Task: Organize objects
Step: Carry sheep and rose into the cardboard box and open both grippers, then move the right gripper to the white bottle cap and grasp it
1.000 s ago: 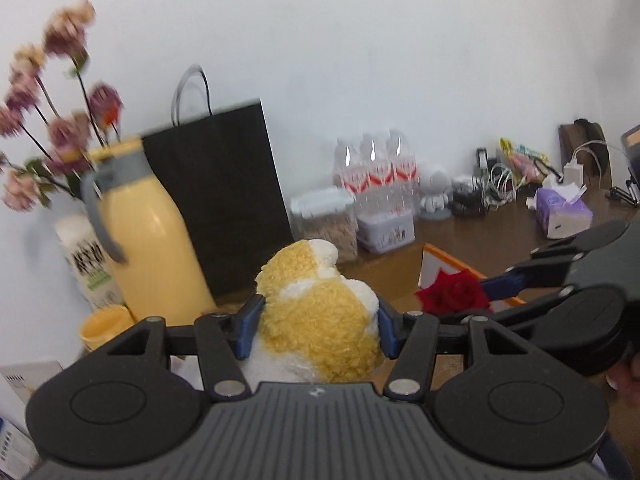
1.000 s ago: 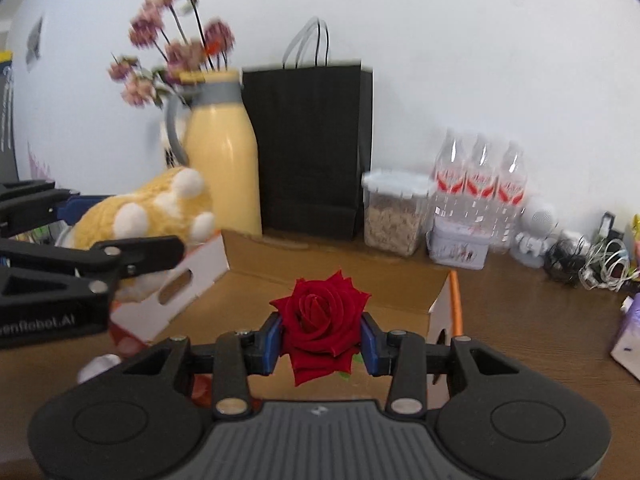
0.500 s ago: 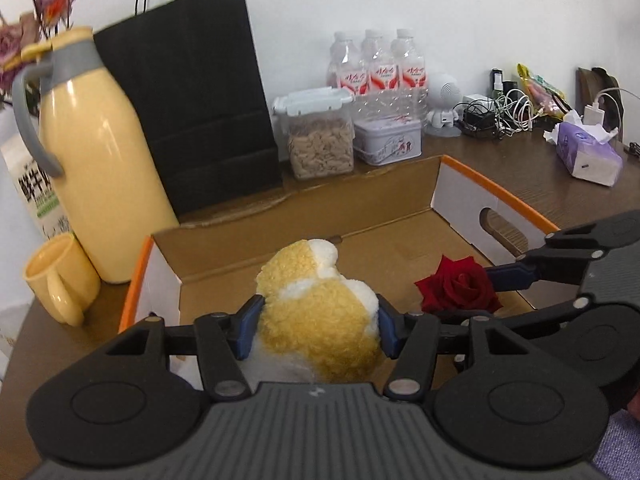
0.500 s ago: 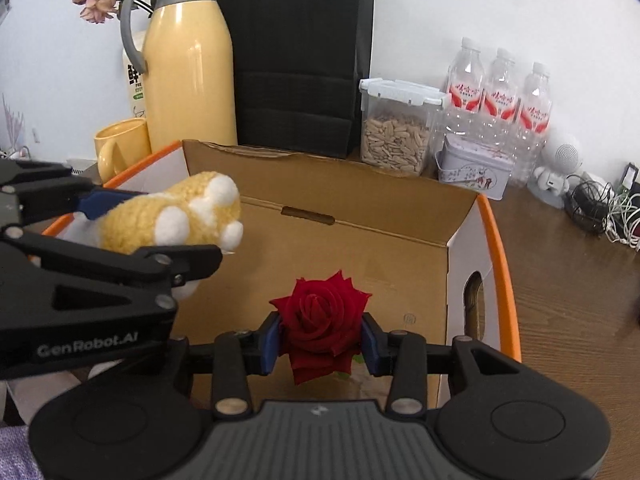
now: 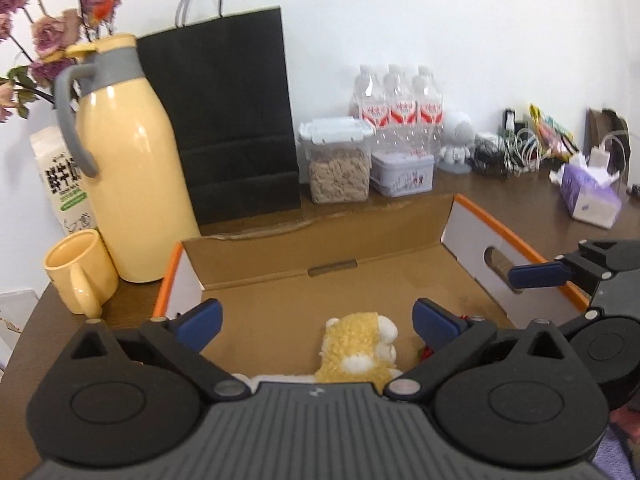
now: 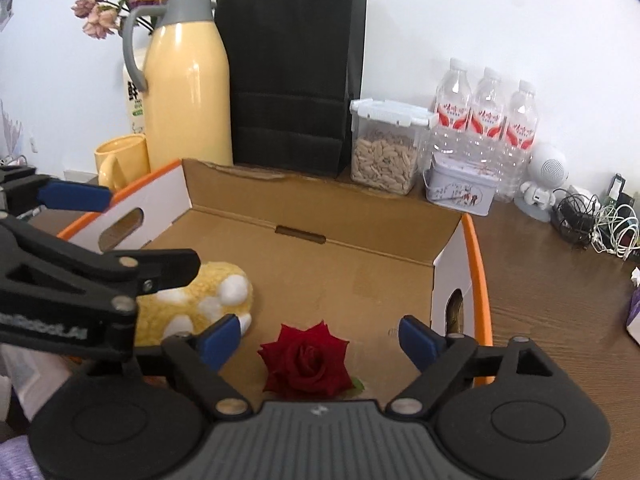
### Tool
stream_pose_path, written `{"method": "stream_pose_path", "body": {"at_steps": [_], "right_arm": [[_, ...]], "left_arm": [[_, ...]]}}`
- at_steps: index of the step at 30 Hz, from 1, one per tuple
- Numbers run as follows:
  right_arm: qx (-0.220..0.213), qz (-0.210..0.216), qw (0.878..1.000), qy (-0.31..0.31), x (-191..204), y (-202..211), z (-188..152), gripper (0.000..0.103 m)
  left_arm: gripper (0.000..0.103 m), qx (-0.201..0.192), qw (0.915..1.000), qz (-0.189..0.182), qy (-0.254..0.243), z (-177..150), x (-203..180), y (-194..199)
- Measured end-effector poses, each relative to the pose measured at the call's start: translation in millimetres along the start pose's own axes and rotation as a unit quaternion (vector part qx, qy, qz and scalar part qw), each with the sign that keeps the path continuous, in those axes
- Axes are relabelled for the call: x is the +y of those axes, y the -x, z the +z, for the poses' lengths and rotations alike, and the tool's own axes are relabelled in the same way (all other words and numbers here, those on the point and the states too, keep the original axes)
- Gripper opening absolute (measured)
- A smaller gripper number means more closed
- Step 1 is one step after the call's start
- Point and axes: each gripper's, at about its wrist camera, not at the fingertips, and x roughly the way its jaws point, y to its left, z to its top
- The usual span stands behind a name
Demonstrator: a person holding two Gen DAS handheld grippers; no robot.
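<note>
Both grippers hang over the open cardboard box [image 6: 320, 264] because it is the place for gathering the loose things. The left gripper [image 5: 316, 320] has just sprung wide and holds nothing; the yellow plush toy [image 5: 358, 350], pinched half a second ago, lies on the box floor. The right gripper [image 6: 320, 340] has likewise just opened, and its red rose [image 6: 306, 362] rests in the box beside the plush

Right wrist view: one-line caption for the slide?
Right gripper, jaws just opened, above a red rose lying in the cardboard box beside a yellow plush toy.
</note>
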Motion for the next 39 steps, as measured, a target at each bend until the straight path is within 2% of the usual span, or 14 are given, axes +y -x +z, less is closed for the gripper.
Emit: {"method": "stream_pose_path", "body": {"at_steps": [1,4,13,16,23,32,39], "right_arm": [[-0.005,-0.001,1.0,0.0,0.4,4.5,0.4,0.097],[-0.021,0.0,1.0,-0.001,1.5,19.9,0.5,0.103],[-0.08,-0.008,0.997,0.008,3.3,90.2,-14.5,0.103],[-0.103,-0.014,0.994,0.013,4.7,117.6,-26.1,0.103],[-0.132,-0.02,0.991,0.004,-2.1,167.4,-64.5,0.103],[-0.111,-0.062,0.992,-0.024,-23.7,190.4,-121.7,0.103],[-0.06,-0.089,0.992,-0.064,-53.6,174.9,-160.1,0.102]], "left_arm": [[0.103,-0.004,1.0,0.003,0.006,0.6,1.3,4.6],[0.103,-0.017,0.9996,0.007,0.022,-0.4,6.2,23.8],[0.103,-0.081,0.9946,0.017,0.064,-17.8,22.0,99.9],[0.103,-0.086,0.9923,0.046,0.077,-31.1,25.7,122.3],[0.103,-0.088,0.9894,0.07,0.092,-71.2,39.4,156.7],[0.103,-0.052,0.9876,0.093,0.115,-119.2,59.2,171.9],[0.103,-0.015,0.9839,0.112,0.138,-152.0,71.7,167.6]]}}
